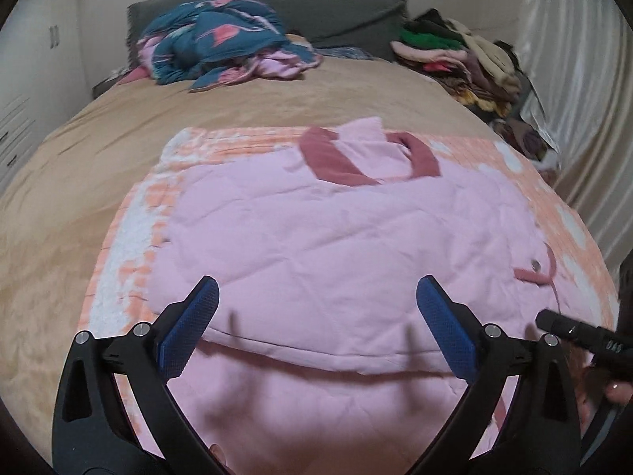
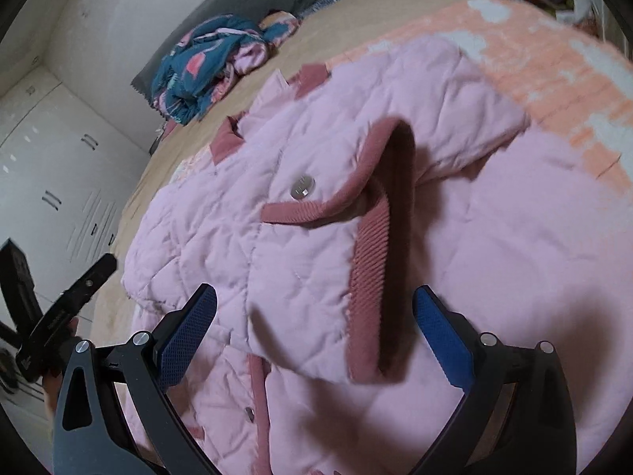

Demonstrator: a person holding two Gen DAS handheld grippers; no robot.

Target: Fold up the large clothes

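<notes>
A pink quilted jacket [image 1: 316, 237] with a dark pink collar [image 1: 336, 158] lies spread on a peach checked blanket [image 1: 130, 221] on the bed. My left gripper [image 1: 316, 289] is open and empty, just above the jacket's near part. In the right wrist view the jacket [image 2: 316, 206] shows a sleeve folded across it, ending in a dark pink ribbed cuff [image 2: 368, 277], with a metal snap [image 2: 302, 187] beside it. My right gripper [image 2: 314, 297] is open and empty, fingers either side of the cuff, above it. The right gripper's body also shows at the left wrist view's right edge [image 1: 581, 332].
The bed has a tan cover [image 1: 79, 158]. A crumpled teal and pink garment [image 1: 221, 43] lies at the far left near the grey headboard [image 1: 316, 8]. A pile of mixed clothes [image 1: 467, 59] sits at the far right by a white curtain [image 1: 585, 99]. White cabinets [image 2: 47, 182] stand left.
</notes>
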